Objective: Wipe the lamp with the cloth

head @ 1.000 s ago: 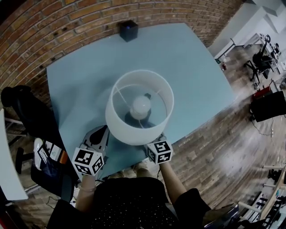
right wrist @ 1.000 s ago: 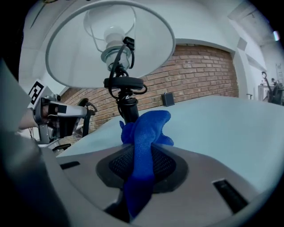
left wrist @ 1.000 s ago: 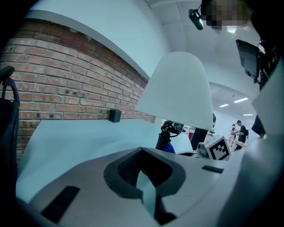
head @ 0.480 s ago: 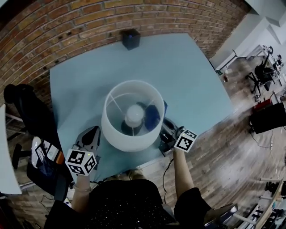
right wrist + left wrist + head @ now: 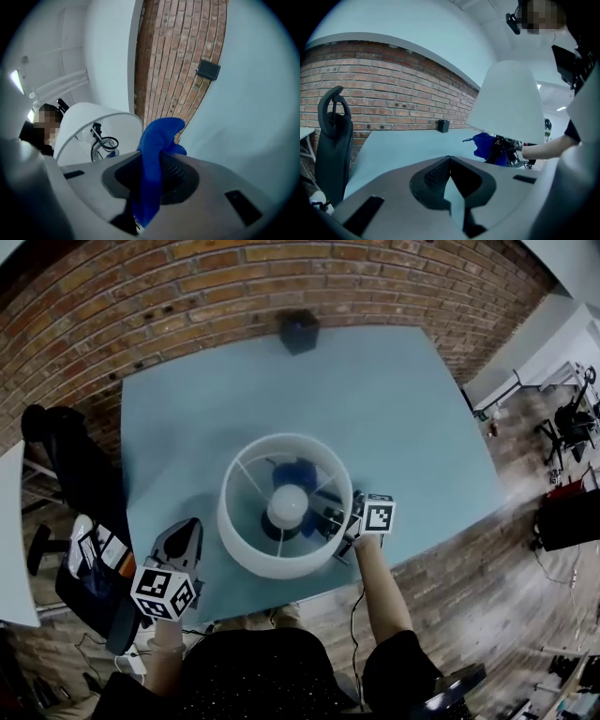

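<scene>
The lamp (image 5: 288, 505) is seen at the middle of the head view on the light-blue tabletop (image 5: 394, 409), its white shade viewed from above with the bulb at its centre. The blue cloth (image 5: 154, 154) is clamped in the jaws of the right gripper (image 5: 349, 524), which is held just beside the shade's right edge. The left gripper (image 5: 183, 538) is held at the lower left, apart from the shade, its jaws pressed together on nothing. A small black box (image 5: 298, 332) is set at the tabletop's upper edge, by the brick wall (image 5: 187, 287).
</scene>
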### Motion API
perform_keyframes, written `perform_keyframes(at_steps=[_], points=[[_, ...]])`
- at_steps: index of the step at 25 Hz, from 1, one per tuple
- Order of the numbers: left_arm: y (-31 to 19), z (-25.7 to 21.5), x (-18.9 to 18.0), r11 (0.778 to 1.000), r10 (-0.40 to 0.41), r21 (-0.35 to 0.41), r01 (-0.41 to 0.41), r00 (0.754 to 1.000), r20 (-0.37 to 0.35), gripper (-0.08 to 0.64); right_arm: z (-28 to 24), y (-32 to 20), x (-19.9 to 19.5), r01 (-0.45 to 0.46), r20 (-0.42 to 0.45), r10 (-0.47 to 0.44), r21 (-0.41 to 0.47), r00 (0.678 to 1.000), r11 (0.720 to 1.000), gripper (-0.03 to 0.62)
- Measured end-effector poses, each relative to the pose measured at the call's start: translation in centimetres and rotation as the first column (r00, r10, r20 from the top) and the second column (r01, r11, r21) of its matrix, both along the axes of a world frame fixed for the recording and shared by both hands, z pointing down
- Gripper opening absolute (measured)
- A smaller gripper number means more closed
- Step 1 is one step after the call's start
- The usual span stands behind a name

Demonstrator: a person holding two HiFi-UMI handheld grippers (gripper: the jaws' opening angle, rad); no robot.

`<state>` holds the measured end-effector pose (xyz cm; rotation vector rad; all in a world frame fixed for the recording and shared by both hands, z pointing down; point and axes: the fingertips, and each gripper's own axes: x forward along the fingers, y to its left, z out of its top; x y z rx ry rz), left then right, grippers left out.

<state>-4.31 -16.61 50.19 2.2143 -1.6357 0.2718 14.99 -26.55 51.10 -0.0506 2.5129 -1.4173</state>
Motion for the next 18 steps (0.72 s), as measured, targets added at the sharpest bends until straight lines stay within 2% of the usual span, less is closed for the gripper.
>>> perform_keyframes(at_steps=[2, 4, 7, 9, 13, 18], points=[[0.0, 0.1, -0.3, 1.0, -0.012, -0.003, 0.012, 1.0, 0.002, 0.009, 1.1, 0.0, -0.7, 0.04, -0.048, -0.041, -0.014, 0.998, 0.999, 0.089], [0.0, 0.3, -0.3, 1.0, -0.017, -0.006, 0.017, 1.0, 0.0, 0.009, 3.0, 0.1, -1.3, 0.092, -0.144, -0.092, -0.006, 0.985, 0.996, 0.089], [-0.1, 0.6, -0.2, 1.0, -0.019, -0.012, 0.019, 1.0, 0.002, 0.009, 6.5, 0.3, -1.7, 0.169, -0.308, -0.174, -0.043, 0.935, 0.985, 0.089], [-0.2, 0.5, 0.0, 1.0, -0.018, -0.009, 0.018, 1.0, 0.007, 0.009, 6.8, 0.3, -2.0, 0.184, -0.352, -0.208, -0.101, 0.913, 0.978, 0.089], [-0.2, 0.5, 0.3, 1.0, -0.003, -0.002, 0.003, 1.0, 0.003, 0.009, 7.9, -0.8, -1.6, 0.121, -0.448, -0.183, -0.164, 0.875, 0.979, 0.089], [-0.4, 0.7, 0.6, 1.0, 0.019, -0.007, -0.019, 1.0, -0.004, 0.009, 10.3, -2.7, 0.9, -0.003, -0.629, -0.077, -0.125, 0.774, 0.992, 0.089]])
